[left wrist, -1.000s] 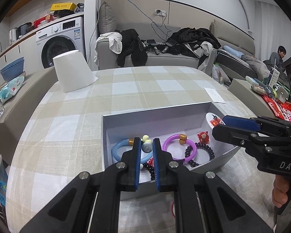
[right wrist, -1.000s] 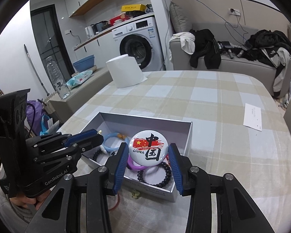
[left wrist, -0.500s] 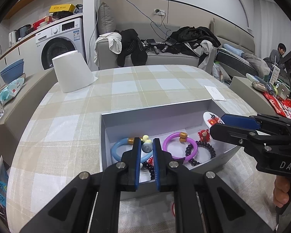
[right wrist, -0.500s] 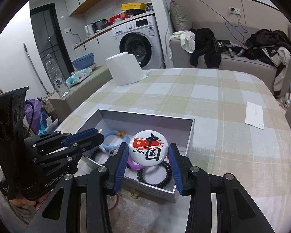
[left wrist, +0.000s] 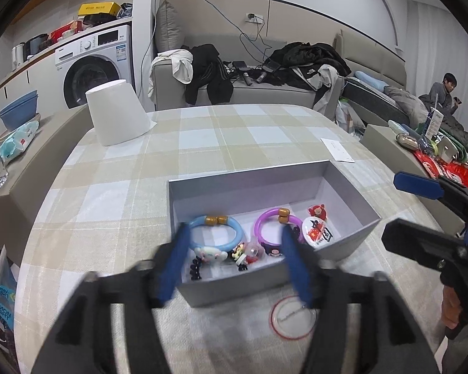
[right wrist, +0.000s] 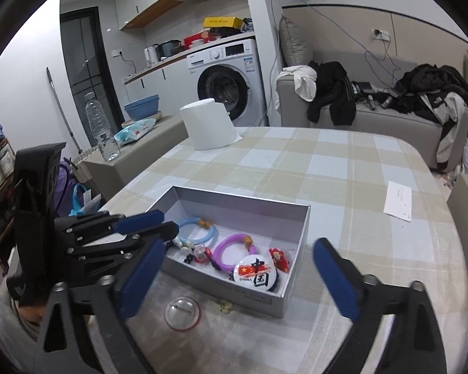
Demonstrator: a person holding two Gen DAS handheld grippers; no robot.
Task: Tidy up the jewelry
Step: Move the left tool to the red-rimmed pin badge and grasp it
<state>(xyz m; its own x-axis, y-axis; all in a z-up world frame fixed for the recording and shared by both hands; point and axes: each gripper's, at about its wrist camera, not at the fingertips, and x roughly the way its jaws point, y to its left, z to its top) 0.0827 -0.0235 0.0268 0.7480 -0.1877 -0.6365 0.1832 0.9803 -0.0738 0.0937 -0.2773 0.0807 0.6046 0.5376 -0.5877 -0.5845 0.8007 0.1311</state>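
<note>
An open grey box [left wrist: 259,177] [right wrist: 299,243] sits on the checked tablecloth. Inside lie a blue bangle [left wrist: 216,233] [right wrist: 196,232], a purple bangle [left wrist: 273,227] [right wrist: 231,247], a red figurine [left wrist: 317,211] [right wrist: 279,258], small charms [left wrist: 249,252] and a white "CHINA" badge [left wrist: 319,232] [right wrist: 255,272]. My left gripper [left wrist: 237,265] [right wrist: 167,222] hangs over the box's near left part; its jaws are opening, blurred, with nothing between them. My right gripper [right wrist: 238,246] [left wrist: 393,208] stands over the box's right end, its jaws opening wide and empty, above the badge.
A clear red-rimmed badge [left wrist: 293,318] [right wrist: 182,313] and a small pale charm [right wrist: 224,305] lie on the cloth in front of the box. A white paper roll [left wrist: 118,115] [right wrist: 207,127] stands at the far left, a paper slip [left wrist: 337,149] [right wrist: 397,201] at the right.
Both grippers have opened. The "CHINA" badge left the right fingers and now lies in the box. The small charm the left fingers pinched is no longer between them.
</note>
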